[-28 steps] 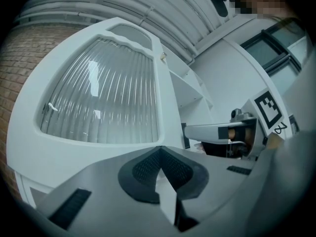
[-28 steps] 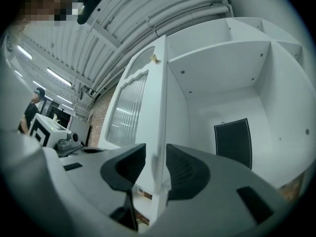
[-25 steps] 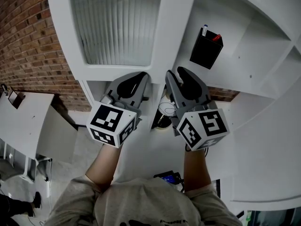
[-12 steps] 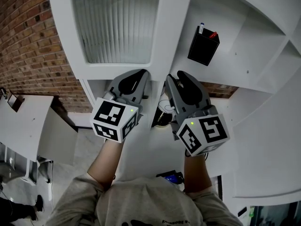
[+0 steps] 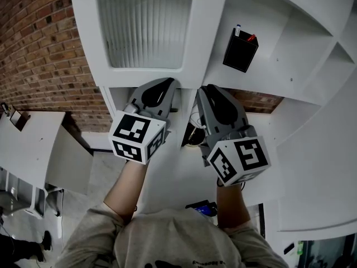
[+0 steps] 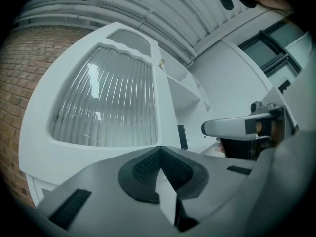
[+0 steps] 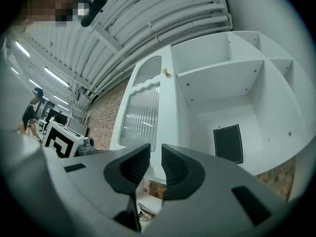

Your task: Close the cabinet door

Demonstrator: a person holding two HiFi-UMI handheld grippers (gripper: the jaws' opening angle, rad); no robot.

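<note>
At the far left a brick wall (image 5: 47,54) runs down toward white desks (image 5: 28,144) low in the near left corner. Just right of the bricks stands the white cabinet door (image 5: 203,32), set at the left part of the cabinet, its ribbed glass panel (image 5: 145,24) facing the person and a small knob (image 7: 167,73) near its right edge. No view settles whether the door sits flush against the cabinet. Below the door's lower rail, the left gripper (image 6: 161,152) points up at it with its dark ribbed pads pressed together at the tips and nothing between them; its marker cube (image 5: 138,137) sits near the person, above the bare left forearm (image 5: 125,191). Just to the right, beside the door's right stile, the right gripper (image 7: 156,154) also points upward. Its jaws are closing and stand a narrow gap apart, the pads pressing on nothing, with the white edge of the door showing through the gap beyond them. Its own cube (image 5: 239,159) faces the head camera. Between and under the two grippers lies a dark tangle too small to make out, and nearer the person's grey shirt (image 5: 167,242) a small dark device (image 5: 202,209) shows. Farther right the cabinet opens into bare white shelves (image 5: 304,43), where a black pen holder (image 5: 240,49) with pens sticking out of it stands in the compartment nearest the door.
</note>
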